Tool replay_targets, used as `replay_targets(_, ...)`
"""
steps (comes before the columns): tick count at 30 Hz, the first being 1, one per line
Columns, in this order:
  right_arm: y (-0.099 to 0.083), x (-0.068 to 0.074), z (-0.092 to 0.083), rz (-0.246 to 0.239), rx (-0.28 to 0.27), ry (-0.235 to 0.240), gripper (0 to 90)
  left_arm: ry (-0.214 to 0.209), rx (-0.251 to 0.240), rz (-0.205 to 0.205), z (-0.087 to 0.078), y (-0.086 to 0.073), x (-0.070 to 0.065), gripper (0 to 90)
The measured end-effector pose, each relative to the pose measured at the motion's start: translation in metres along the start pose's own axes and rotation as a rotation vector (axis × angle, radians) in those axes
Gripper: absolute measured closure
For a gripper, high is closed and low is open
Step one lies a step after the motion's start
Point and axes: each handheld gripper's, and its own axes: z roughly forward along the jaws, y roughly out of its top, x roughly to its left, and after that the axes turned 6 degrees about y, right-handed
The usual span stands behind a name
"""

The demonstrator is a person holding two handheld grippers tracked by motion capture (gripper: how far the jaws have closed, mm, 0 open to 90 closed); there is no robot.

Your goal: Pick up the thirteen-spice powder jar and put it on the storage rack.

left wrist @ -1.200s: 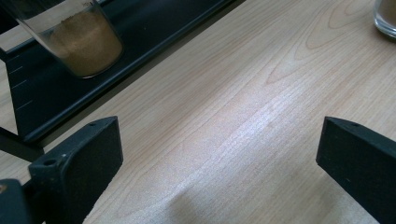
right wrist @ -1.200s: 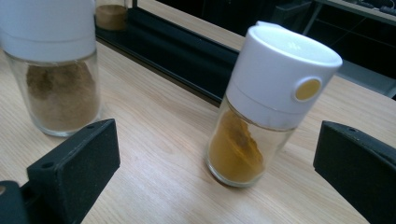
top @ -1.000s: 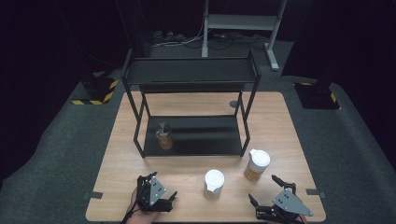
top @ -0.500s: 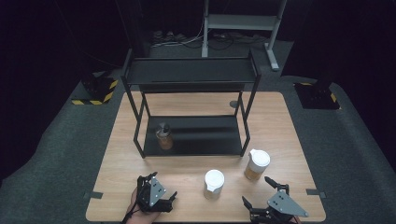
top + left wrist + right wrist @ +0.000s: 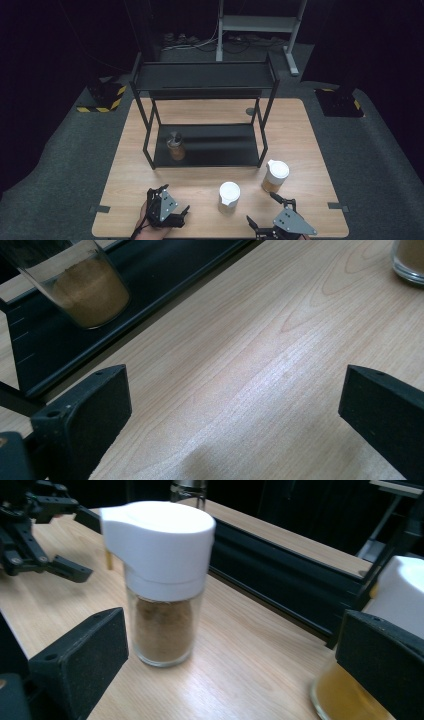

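Between the right gripper (image 5: 235, 660)'s two black jaws, spread wide with nothing clamped, stands a white-capped spice jar (image 5: 161, 580) of brown powder, upright on the desk (image 5: 240, 680) and a little ahead of the jaw tips, touching neither. At about 3 o'clock in that right gripper view, partly behind the right-hand jaw, sits a second white-lidded jar (image 5: 345, 700) with amber contents. Beyond both runs the black lower shelf (image 5: 280, 575) of the rack, and at 10 o'clock the left gripper (image 5: 37, 530) shows farther off.

From the high view the right gripper (image 5: 272, 212) lies at the desk's near edge, around 5 o'clock, pointing up and left toward the white-capped spice jar (image 5: 229, 197), which stands just beside it at the desk's near middle. The second white-lidded jar (image 5: 274, 176) is near, at about 1 o'clock from the first and apart from it.

The left gripper (image 5: 230, 405) also has its jaws wide apart over bare wood, holding nothing. In its view a glass jar (image 5: 82, 285) of brown powder stands on the rack's lower shelf (image 5: 45, 350) at 11 o'clock (its top is cut off by the frame). In the high view the left gripper (image 5: 172, 207) sits at 7 o'clock, held in a hand (image 5: 145, 220), well apart from that glass jar (image 5: 175, 146), which stands toward the left end of the black rack (image 5: 205, 80).
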Motion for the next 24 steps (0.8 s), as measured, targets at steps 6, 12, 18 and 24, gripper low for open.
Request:
replay_targets(6, 0.002, 0.002, 0.004, 0.005, -0.011, 0.027, 0.0, -0.003, 0.0, -0.002, 0.0, 0.0, 0.001, 0.9)
replay_targets(12, 0.004, 0.007, 0.01, 0.003, -0.023, 0.05, 0.0, -0.01, 0.001, 0.002, 0.0, 0.0, 0.002, 0.9)
replay_targets(18, 0.006, 0.011, 0.015, 0.004, -0.021, 0.07, 0.0, -0.013, 0.0, 0.005, 0.0, 0.0, 0.002, 0.9)
replay_targets(24, 0.005, 0.014, 0.024, 0.008, -0.022, 0.082, 0.0, -0.014, 0.001, 0.005, 0.0, 0.0, 0.002, 0.9)
